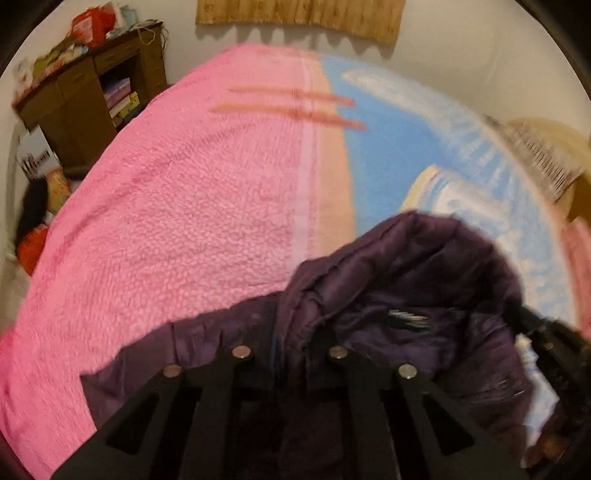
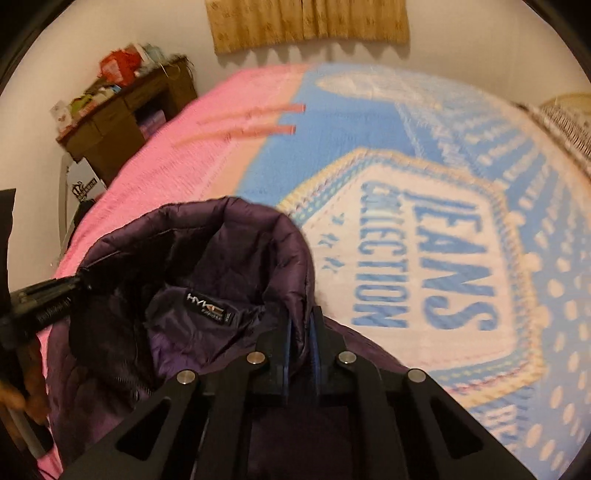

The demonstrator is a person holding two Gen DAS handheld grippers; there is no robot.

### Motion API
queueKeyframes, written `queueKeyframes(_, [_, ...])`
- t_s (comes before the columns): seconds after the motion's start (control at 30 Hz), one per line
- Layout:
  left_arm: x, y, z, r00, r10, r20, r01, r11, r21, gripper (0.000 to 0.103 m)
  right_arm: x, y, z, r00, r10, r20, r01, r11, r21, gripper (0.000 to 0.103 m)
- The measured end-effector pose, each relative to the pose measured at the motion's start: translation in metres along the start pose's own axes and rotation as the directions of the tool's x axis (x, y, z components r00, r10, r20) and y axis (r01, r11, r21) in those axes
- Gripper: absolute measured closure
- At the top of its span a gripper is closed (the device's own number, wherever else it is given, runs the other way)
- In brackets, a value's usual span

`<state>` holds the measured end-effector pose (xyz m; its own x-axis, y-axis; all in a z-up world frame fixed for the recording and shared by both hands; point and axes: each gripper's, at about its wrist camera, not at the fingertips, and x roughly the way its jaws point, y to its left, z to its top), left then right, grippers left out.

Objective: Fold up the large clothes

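A dark purple puffer jacket (image 1: 406,280) with a hood and a neck label (image 2: 208,308) lies on a pink and blue blanket (image 1: 192,206) on a bed. My left gripper (image 1: 290,354) is shut on the jacket's left collar edge. My right gripper (image 2: 301,332) is shut on the jacket's right collar edge beside the hood (image 2: 221,240). Each gripper also shows in the other's view: the right one at the right edge of the left wrist view (image 1: 546,339), the left one at the left edge of the right wrist view (image 2: 40,299).
The blanket's blue half (image 2: 424,258) bears the lettering "JEANS COLLECTION". A brown wooden shelf unit (image 1: 85,99) piled with clutter stands at the far left by the wall. A tan curtain (image 2: 310,22) hangs at the back. A patterned pillow (image 1: 535,155) lies at the far right.
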<state>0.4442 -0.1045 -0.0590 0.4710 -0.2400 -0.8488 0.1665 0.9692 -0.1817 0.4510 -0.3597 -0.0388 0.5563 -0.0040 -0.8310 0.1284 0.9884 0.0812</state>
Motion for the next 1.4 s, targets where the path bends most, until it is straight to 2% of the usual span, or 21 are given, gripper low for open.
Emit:
queueKeyframes(0.03, [-0.014,0.004,-0.005,0.999,-0.028,0.020,0.029,0.999,-0.022,0.092,-0.012,-0.002,-0.004,1.000,0.002,0.021,-0.002,1.000,-0.002,0.095])
queueKeyframes(0.13, [-0.031,0.018,-0.023,0.998,-0.040,0.055,0.044,0.997,-0.068,0.091,-0.031,-0.013,-0.028,0.999,-0.012,0.048,0.011,1.000,0.016,0.095])
queueKeyframes(0.23, [-0.018,0.034,-0.046,0.999,-0.014,0.050,0.020,0.992,-0.126,0.091,-0.025,-0.028,-0.061,0.999,-0.032,0.041,0.029,0.997,0.069,0.096])
queueKeyframes(0.3, [-0.001,0.040,-0.062,0.999,0.041,0.031,-0.037,0.991,-0.129,0.090,-0.007,-0.039,-0.085,1.000,-0.007,0.002,0.006,0.991,0.137,0.096])
queueKeyframes(0.37, [0.019,0.045,-0.074,0.998,0.056,0.013,-0.054,0.989,-0.139,0.088,0.010,-0.048,-0.109,1.000,0.027,-0.013,-0.024,0.978,0.207,0.096])
queueKeyframes(0.43, [0.030,0.047,-0.085,0.997,0.058,0.058,-0.049,0.988,-0.146,0.086,0.010,-0.047,-0.115,1.000,0.013,0.026,-0.018,0.976,0.219,0.096])
queueKeyframes(0.6, [0.033,0.026,-0.085,0.975,0.191,0.113,-0.182,0.980,-0.077,0.082,0.012,-0.029,-0.110,0.996,-0.089,0.009,0.087,0.986,0.141,0.096])
queueKeyframes(0.67, [0.032,0.023,-0.086,0.971,0.206,0.119,-0.201,0.978,-0.057,0.082,0.009,-0.027,-0.111,0.995,-0.098,0.001,0.098,0.989,0.114,0.095])
queueKeyframes(0.77, [0.023,0.032,-0.088,0.979,0.164,0.117,-0.157,0.985,-0.066,0.075,-0.007,-0.027,-0.117,0.996,-0.087,-0.032,0.090,0.992,0.090,0.095])
queueKeyframes(0.87, [-0.009,0.050,-0.096,0.989,0.080,0.126,-0.067,0.992,-0.105,0.054,-0.044,-0.031,-0.133,0.999,-0.046,0.019,0.045,0.996,0.073,0.095])
queueKeyframes(0.9, [-0.023,0.055,-0.100,0.987,0.077,0.140,-0.059,0.990,-0.130,0.038,-0.052,-0.030,-0.134,0.998,-0.059,0.035,0.057,0.996,0.062,0.095])
queueKeyframes(0.97, [-0.044,0.055,-0.102,0.977,0.108,0.185,-0.078,0.984,-0.161,0.026,-0.075,-0.029,-0.130,0.990,-0.096,0.102,0.094,0.995,0.032,0.095])
queueKeyframes(1.07, [-0.071,0.040,-0.086,0.956,0.112,0.269,-0.082,0.989,-0.122,0.027,-0.094,-0.020,-0.104,0.979,-0.070,0.194,0.068,0.998,0.017,0.095])
queueKeyframes(1.13, [-0.081,0.021,-0.068,0.935,0.149,0.323,-0.123,0.987,-0.099,0.027,-0.095,-0.015,-0.081,0.974,-0.013,0.228,0.004,0.999,0.037,0.095])
queueKeyframes(1.17, [-0.082,0.010,-0.059,0.929,0.155,0.335,-0.134,0.987,-0.086,0.026,-0.088,-0.013,-0.065,0.972,0.033,0.231,-0.049,0.997,0.064,0.095])
queueKeyframes(1.23, [-0.070,-0.007,-0.042,0.933,0.154,0.325,-0.142,0.988,-0.062,0.026,-0.072,-0.013,-0.047,0.973,0.048,0.226,-0.075,0.991,0.109,0.095])
queueKeyframes(1.3, [-0.050,-0.017,-0.036,0.923,0.210,0.322,-0.203,0.978,-0.056,0.026,-0.046,-0.012,-0.037,0.974,0.053,0.222,-0.088,0.985,0.149,0.095])
queueKeyframes(1.33, [-0.040,-0.018,-0.036,0.924,0.236,0.302,-0.230,0.972,-0.057,0.026,-0.031,-0.011,-0.039,0.978,0.064,0.200,-0.098,0.981,0.166,0.095])
queueKeyframes(1.4, [-0.014,-0.009,-0.044,0.938,0.261,0.226,-0.251,0.965,-0.075,0.031,0.006,-0.010,-0.052,0.988,0.108,0.108,-0.129,0.970,0.204,0.095])
